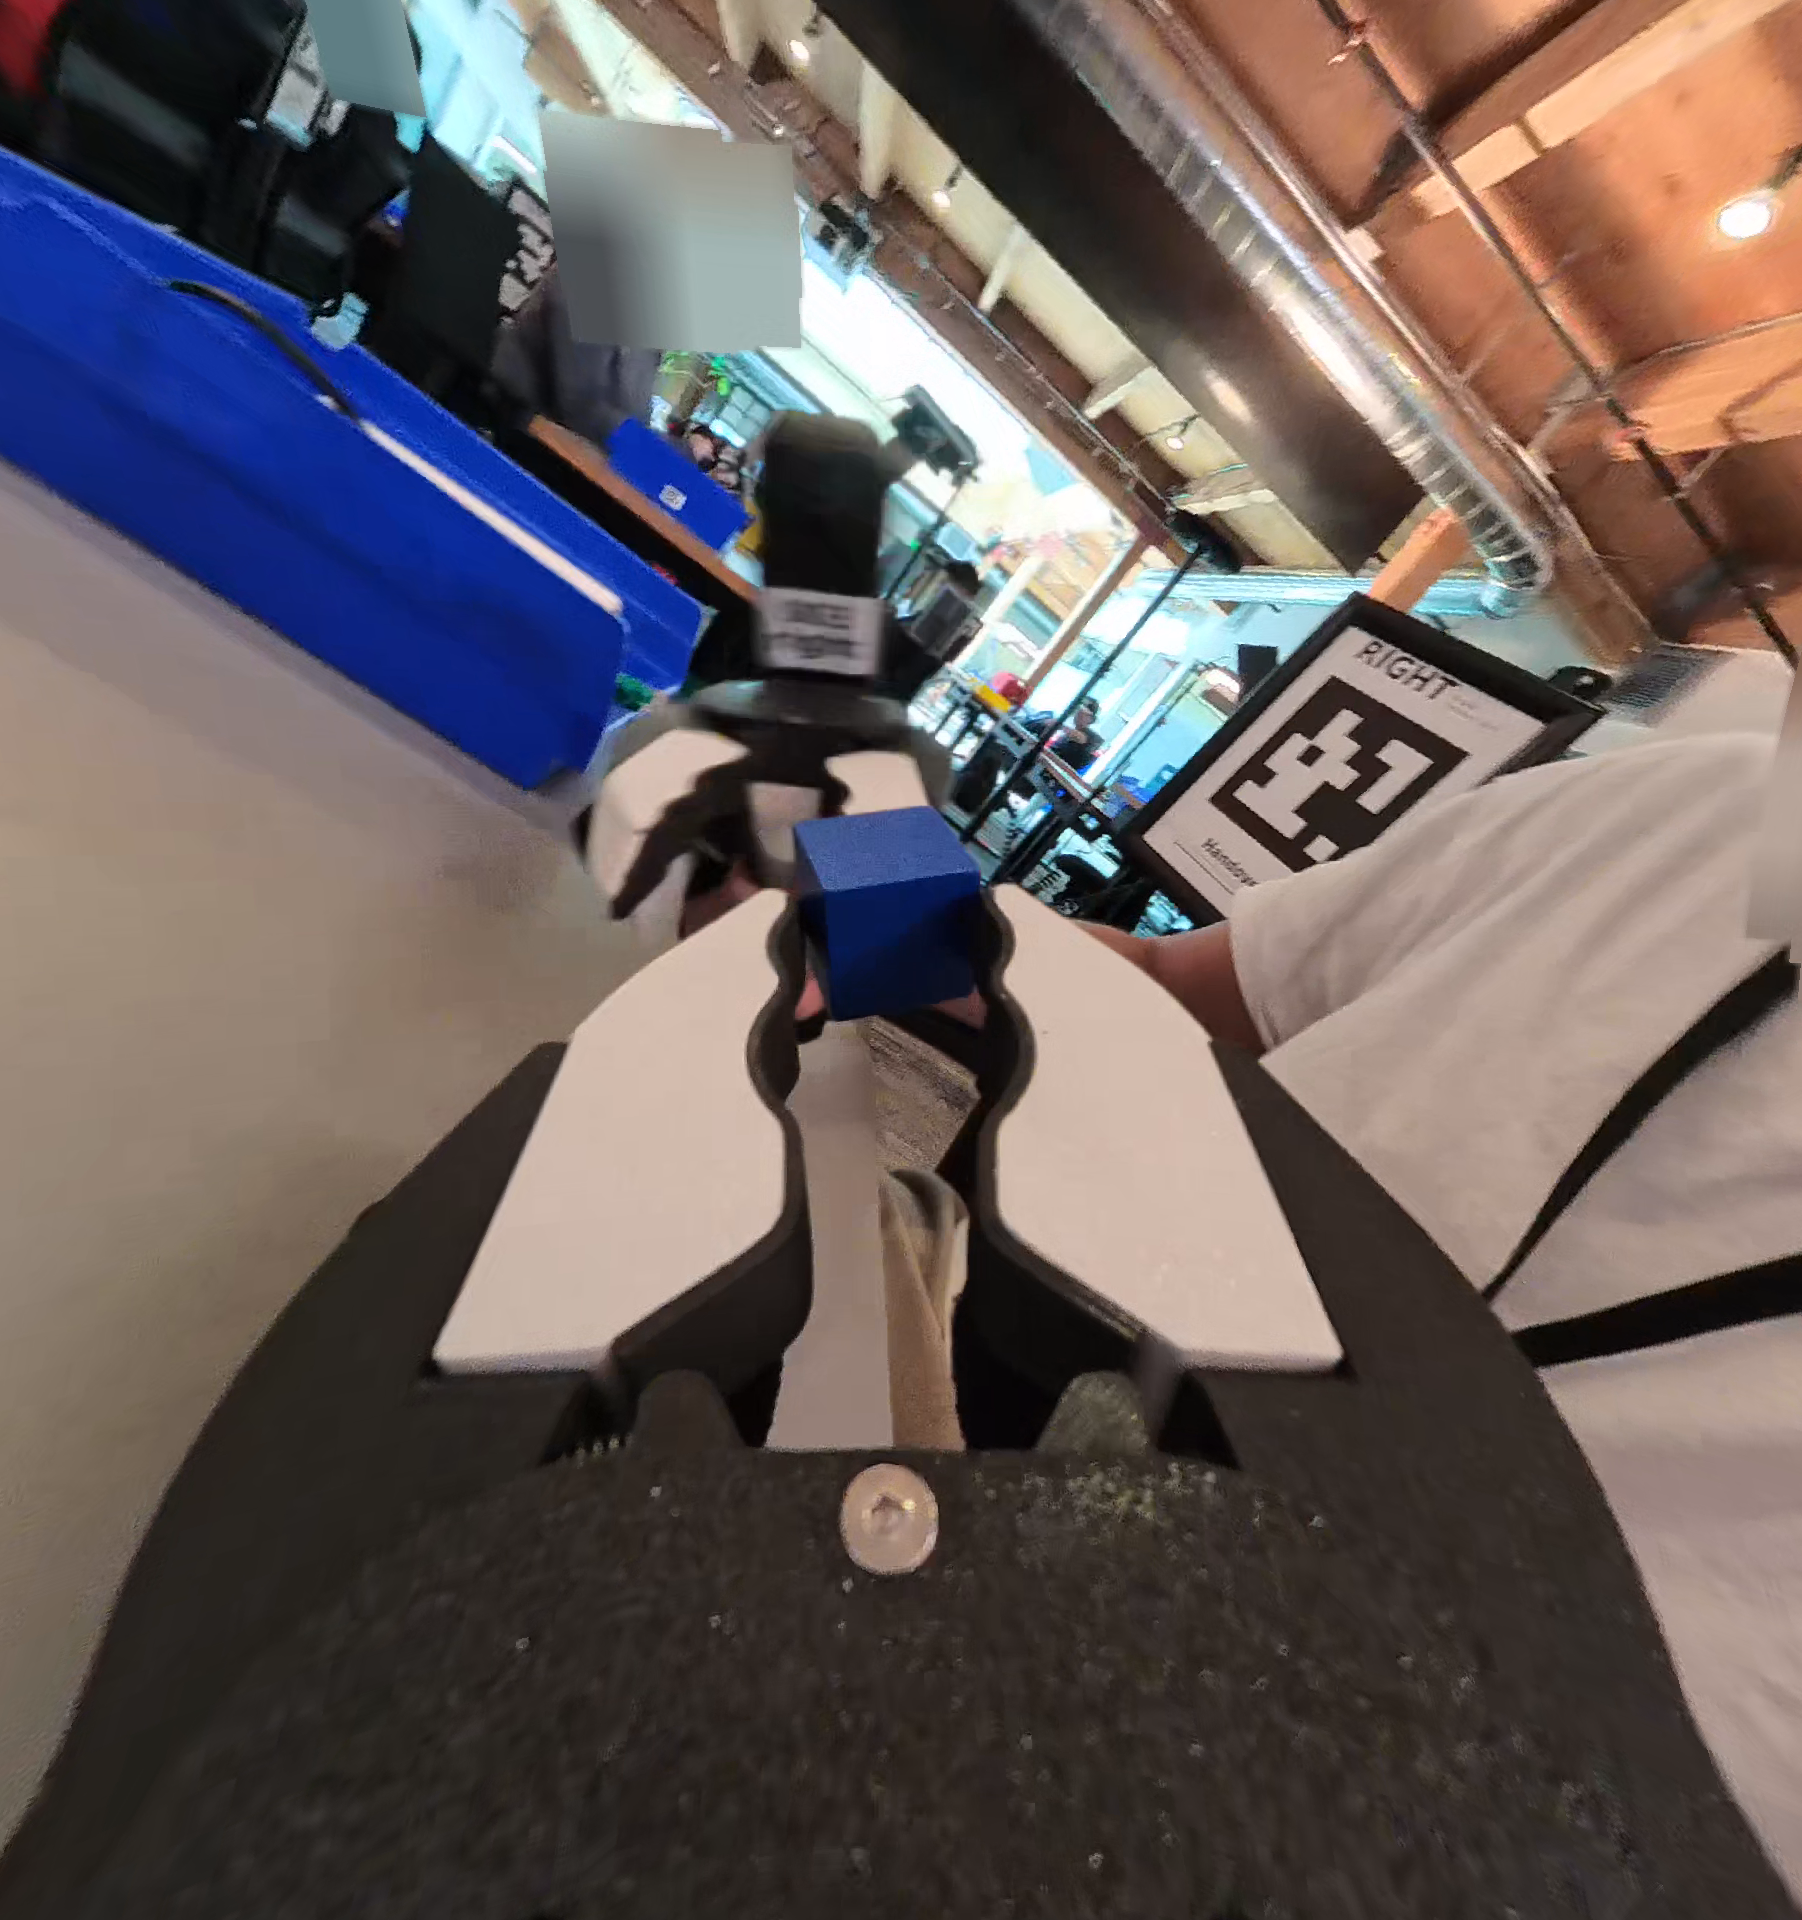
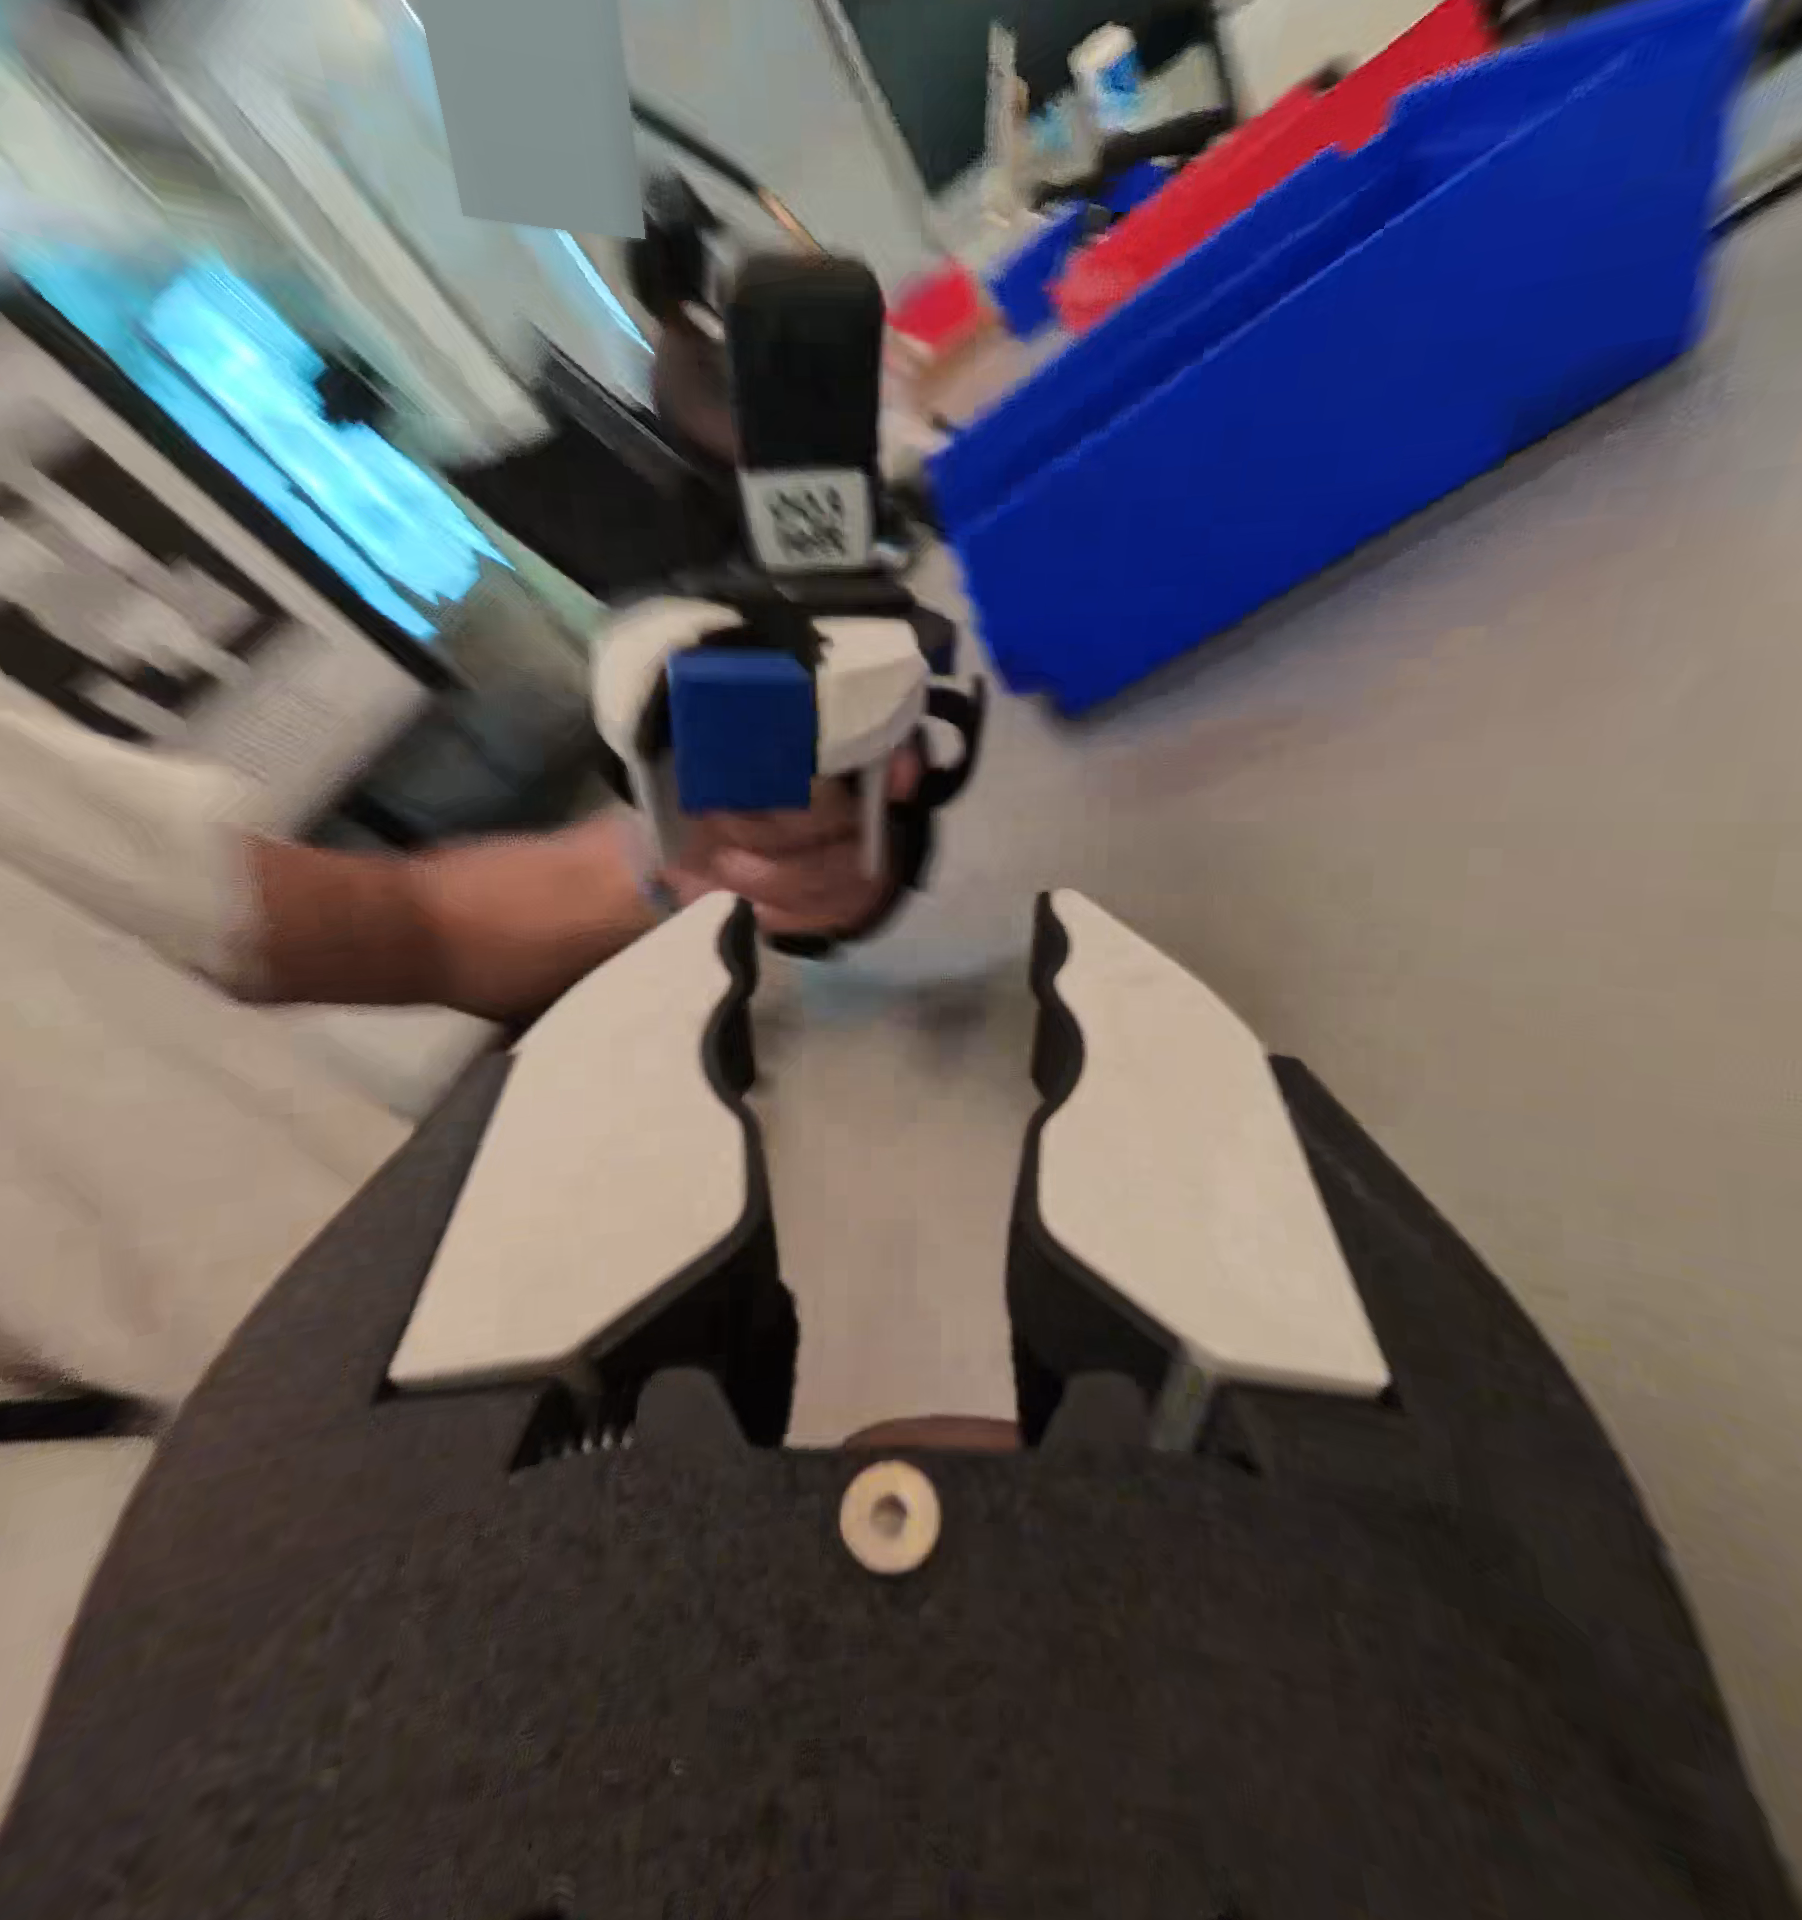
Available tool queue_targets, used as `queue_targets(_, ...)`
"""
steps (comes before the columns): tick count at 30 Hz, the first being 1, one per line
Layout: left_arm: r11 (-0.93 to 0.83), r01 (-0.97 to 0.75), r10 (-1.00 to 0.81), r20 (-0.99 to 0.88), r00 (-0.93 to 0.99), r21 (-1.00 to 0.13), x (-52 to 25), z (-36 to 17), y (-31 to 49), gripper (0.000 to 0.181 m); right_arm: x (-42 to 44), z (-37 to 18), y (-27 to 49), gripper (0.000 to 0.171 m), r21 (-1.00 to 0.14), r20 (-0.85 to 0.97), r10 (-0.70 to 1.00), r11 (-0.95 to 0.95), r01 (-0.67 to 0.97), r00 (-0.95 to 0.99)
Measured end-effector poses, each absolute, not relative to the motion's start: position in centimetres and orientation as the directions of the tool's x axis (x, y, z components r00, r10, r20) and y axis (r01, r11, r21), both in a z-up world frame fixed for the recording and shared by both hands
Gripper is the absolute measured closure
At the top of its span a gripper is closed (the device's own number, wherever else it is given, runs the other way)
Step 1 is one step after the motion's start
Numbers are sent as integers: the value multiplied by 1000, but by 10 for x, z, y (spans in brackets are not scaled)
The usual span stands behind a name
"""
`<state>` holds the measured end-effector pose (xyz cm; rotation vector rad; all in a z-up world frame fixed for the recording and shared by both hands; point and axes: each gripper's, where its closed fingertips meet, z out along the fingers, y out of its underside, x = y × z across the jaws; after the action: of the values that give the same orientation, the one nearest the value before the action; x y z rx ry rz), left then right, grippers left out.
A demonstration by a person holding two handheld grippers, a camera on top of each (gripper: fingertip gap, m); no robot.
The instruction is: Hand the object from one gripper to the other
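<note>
Between our left gripper [image 1: 889, 940]'s closed fingers sits the blue cube [image 1: 886, 909]; our right gripper [image 2: 889, 935] gapes empty, and a misaligned approach could knock it loose.

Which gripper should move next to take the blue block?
Probably the right gripper: it is open, empty and facing the blue block. The left gripper is shut on the block, so it should just hold steady.

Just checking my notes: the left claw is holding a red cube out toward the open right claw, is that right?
Not quite: the cube is blue, not red, as the left wrist view shows. The rest holds: the left claw is shut on it, held out toward the open right claw, which has not reached it yet.
</note>
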<state>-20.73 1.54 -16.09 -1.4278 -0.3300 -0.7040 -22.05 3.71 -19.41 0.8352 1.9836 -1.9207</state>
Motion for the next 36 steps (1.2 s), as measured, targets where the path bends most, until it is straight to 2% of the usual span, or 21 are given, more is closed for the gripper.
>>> queue_targets(2,-16,602,-268,584,767,-798,-201,-158,17,151,-215,-179,38,112,-665,-738,-14,-155,730,-675)
queue_targets(4,-35,591,-263,578,773,-806,-196,-160,21,151,-213,-174,37,116,-610,-768,-96,-191,769,-633)
queue_targets(8,-71,600,-255,596,761,-797,-192,-169,29,151,-203,-170,25,119,-682,-711,-75,-167,712,-699)
queue_targets(15,-76,621,-240,619,748,-780,-192,-172,35,151,-204,-174,22,135,-765,-636,29,-152,625,-771)
queue_targets(19,-94,575,-131,583,802,-813,-199,-184,38,150,-211,-179,27,145,-776,-628,82,-141,615,-774)
queue_targets(27,-80,523,-5,525,851,-849,-214,-188,28,144,-223,-174,44,145,-771,-632,117,-186,609,-766)
queue_targets(30,-54,536,56,533,844,-843,-225,-185,16,144,-238,-161,71,145,-834,-551,260,-197,515,-793)
queue_targets(33,-27,525,112,520,847,-851,-234,-184,3,145,-257,-135,121,145,-934,-337,512,-77,349,-790)
queue_targets(36,-17,542,147,535,832,-840,-234,-189,-8,145,-279,-95,214,145,-969,-103,780,61,239,-617)
